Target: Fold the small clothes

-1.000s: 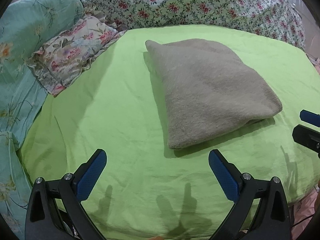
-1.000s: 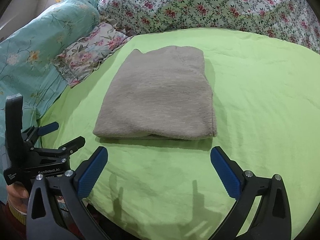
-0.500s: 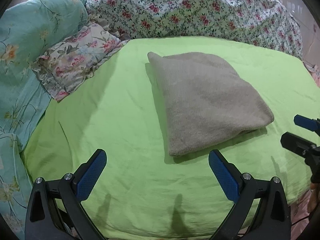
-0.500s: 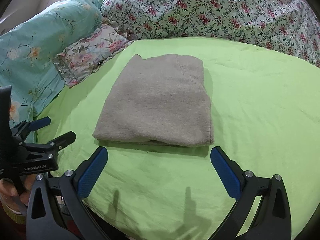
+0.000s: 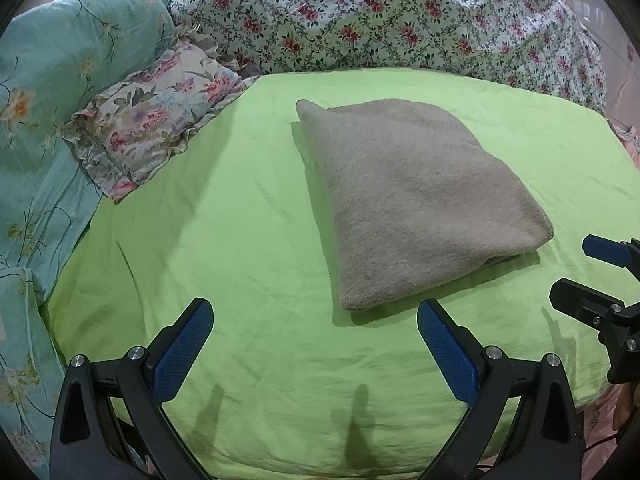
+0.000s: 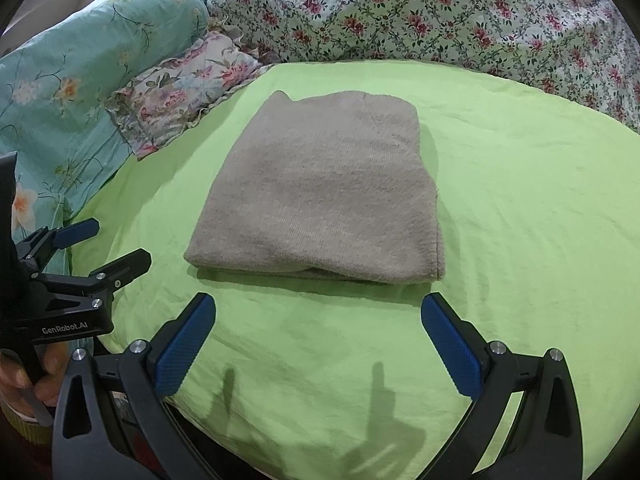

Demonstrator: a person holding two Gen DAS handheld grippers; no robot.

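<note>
A grey-beige knit garment (image 5: 416,200) lies folded into a thick rectangle on the green sheet (image 5: 224,216); it also shows in the right wrist view (image 6: 328,196). My left gripper (image 5: 314,332) is open and empty, held in front of the garment's near left corner, apart from it. My right gripper (image 6: 318,328) is open and empty, just short of the garment's near folded edge. Each gripper shows at the edge of the other's view: the right one (image 5: 588,276) and the left one (image 6: 100,244).
A floral quilt (image 5: 400,20) is heaped along the far side of the bed. A teal flowered duvet (image 5: 52,92) and a ruffled floral pillow (image 5: 156,120) lie at the left. The sheet's near edge drops off just below the grippers.
Both grippers have drawn back and risen slightly, so the garment sits farther off in both views. The garment has not moved. Both jaws stay open.
</note>
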